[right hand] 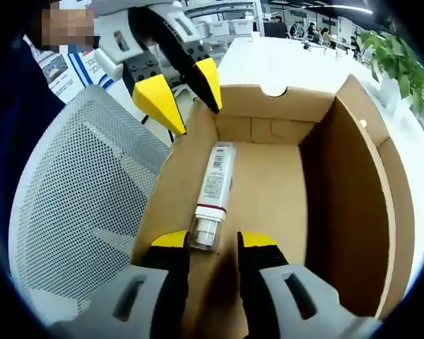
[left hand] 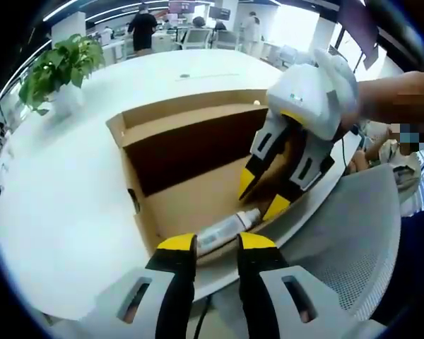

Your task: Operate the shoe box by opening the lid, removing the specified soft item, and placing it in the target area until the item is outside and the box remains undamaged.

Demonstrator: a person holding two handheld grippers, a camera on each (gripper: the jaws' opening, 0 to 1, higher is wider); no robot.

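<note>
**Open shoe box, white tube inside, two grippers at its edge**

An open cardboard shoe box sits near the curved edge of a broad white table in a bright open-plan office, its lid folded back on the far side. A white tube lies on the box floor against the wall nearest the table edge; in the right gripper view the tube runs lengthwise along the box's left inner wall, its cap end pointing toward the camera.

The left gripper hovers just outside the box at the table edge, its yellow-tipped jaws apart with nothing between them. The right gripper reaches down into the box from the right, a hand behind it, jaws spread and empty above the tube. In the right gripper view its own jaws stand apart on either side of the tube's cap end, not closed on it, while the left gripper hangs over the box's far left corner.

A grey mesh office chair stands just beside the table. A potted green plant rests on the tabletop well away from the box. Farther back, desks with monitors and several people standing fill the room under long ceiling lights
</note>
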